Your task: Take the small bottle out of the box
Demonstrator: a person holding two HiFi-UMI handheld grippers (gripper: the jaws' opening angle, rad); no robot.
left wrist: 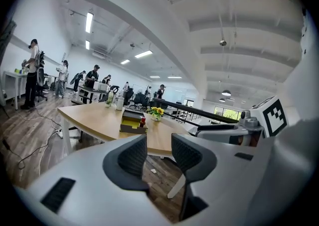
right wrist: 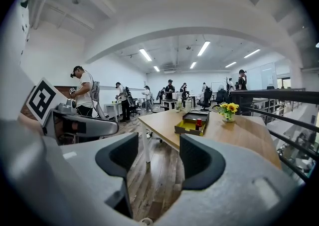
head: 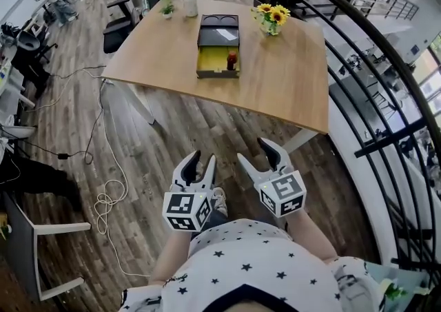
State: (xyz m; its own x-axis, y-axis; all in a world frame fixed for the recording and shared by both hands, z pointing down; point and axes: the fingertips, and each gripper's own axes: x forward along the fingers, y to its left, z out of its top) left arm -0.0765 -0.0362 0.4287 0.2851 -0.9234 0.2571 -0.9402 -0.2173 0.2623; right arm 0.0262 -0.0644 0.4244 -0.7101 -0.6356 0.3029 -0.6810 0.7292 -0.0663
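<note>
An open box [head: 218, 53] with a yellow inside and a dark lid flipped back lies on the wooden table [head: 282, 83]. A small dark bottle with a red top [head: 232, 60] stands in its right part. The box [left wrist: 130, 122] and the bottle [left wrist: 142, 120] show far off in the left gripper view, and the box [right wrist: 191, 124] with the bottle [right wrist: 198, 123] in the right gripper view. My left gripper [head: 200, 167] and right gripper [head: 256, 153] hang open and empty over the floor, well short of the table.
A vase of sunflowers [head: 271, 18] stands right of the box. A clear jar [head: 189, 2] and a small plant [head: 166, 5] sit at the table's far edge. A black railing [head: 358, 35] runs along the right. Cables [head: 103, 200] lie on the floor at left.
</note>
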